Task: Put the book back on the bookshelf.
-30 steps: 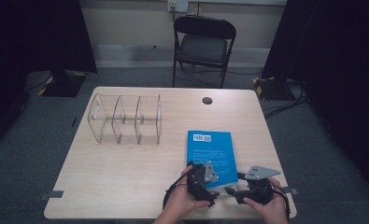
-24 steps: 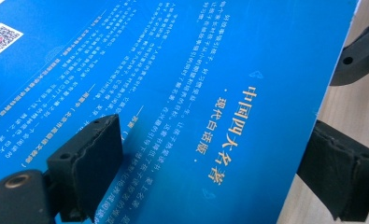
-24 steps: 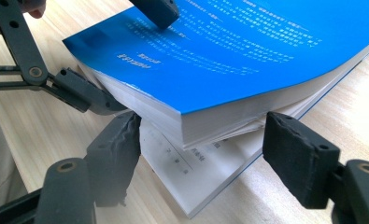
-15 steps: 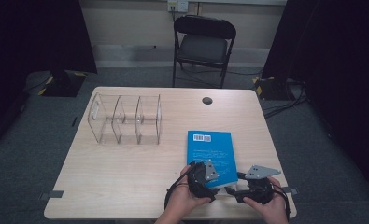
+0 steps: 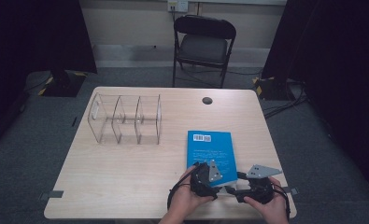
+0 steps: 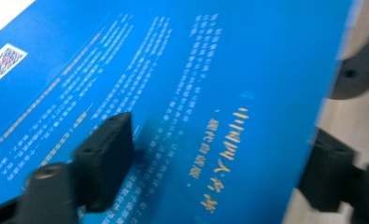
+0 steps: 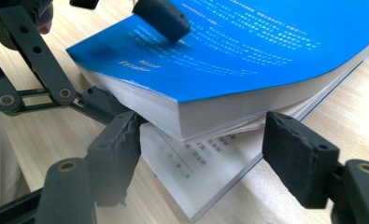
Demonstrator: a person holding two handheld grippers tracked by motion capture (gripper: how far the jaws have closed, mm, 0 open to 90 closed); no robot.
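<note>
Blue paperback book [image 5: 210,148] lay on desk [image 5: 126,182] near front edge, right of clear acrylic organizer [image 5: 126,119]. Left claw [image 5: 205,179] had just been closing, one jaw on cover, other beneath lifted block of pages. Right claw [image 7: 201,154] half-open at book's corner, pads beside page edges, not clamping.

On the far left of the bench [image 5: 126,172] we see a clear acrylic divider rack [image 5: 126,119]. A small dark round cap [image 5: 207,100] sits near the far edge, and beyond it a black folding chair [image 5: 204,46].
</note>
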